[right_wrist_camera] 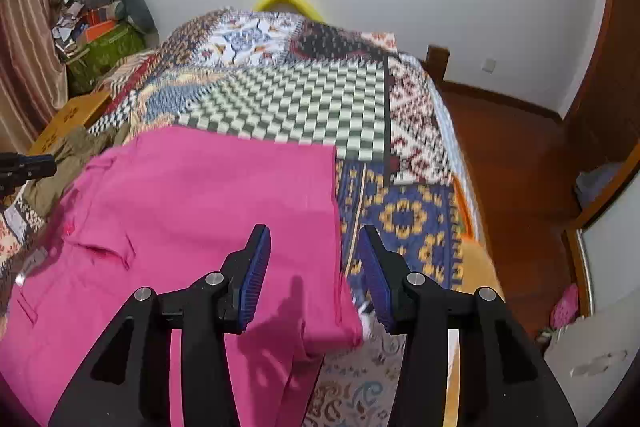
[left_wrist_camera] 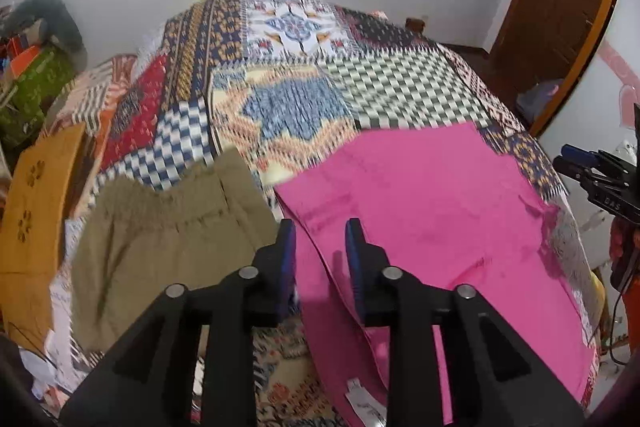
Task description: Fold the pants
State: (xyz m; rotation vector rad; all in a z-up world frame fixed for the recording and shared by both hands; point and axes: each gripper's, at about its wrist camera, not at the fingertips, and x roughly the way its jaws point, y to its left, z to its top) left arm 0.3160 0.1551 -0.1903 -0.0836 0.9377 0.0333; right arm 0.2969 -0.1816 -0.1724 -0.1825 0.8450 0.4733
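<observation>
Pink pants (left_wrist_camera: 432,211) lie folded flat on the patterned bedspread (left_wrist_camera: 304,75), near the bed's front edge; they also show in the right wrist view (right_wrist_camera: 200,203). My left gripper (left_wrist_camera: 321,227) is open and empty, hovering over the pants' left edge. My right gripper (right_wrist_camera: 314,233) is open and empty, above the pants' right edge, where the fabric hangs down at the front. The right gripper also shows at the far right of the left wrist view (left_wrist_camera: 576,157). The left gripper's tip shows at the left edge of the right wrist view (right_wrist_camera: 28,165).
Folded khaki pants (left_wrist_camera: 160,227) lie on the bed left of the pink ones. An orange wooden piece (left_wrist_camera: 36,211) and a cluttered pile (left_wrist_camera: 32,83) stand at the left. A wooden floor (right_wrist_camera: 512,163) and cabinet lie to the right. A white wall is behind.
</observation>
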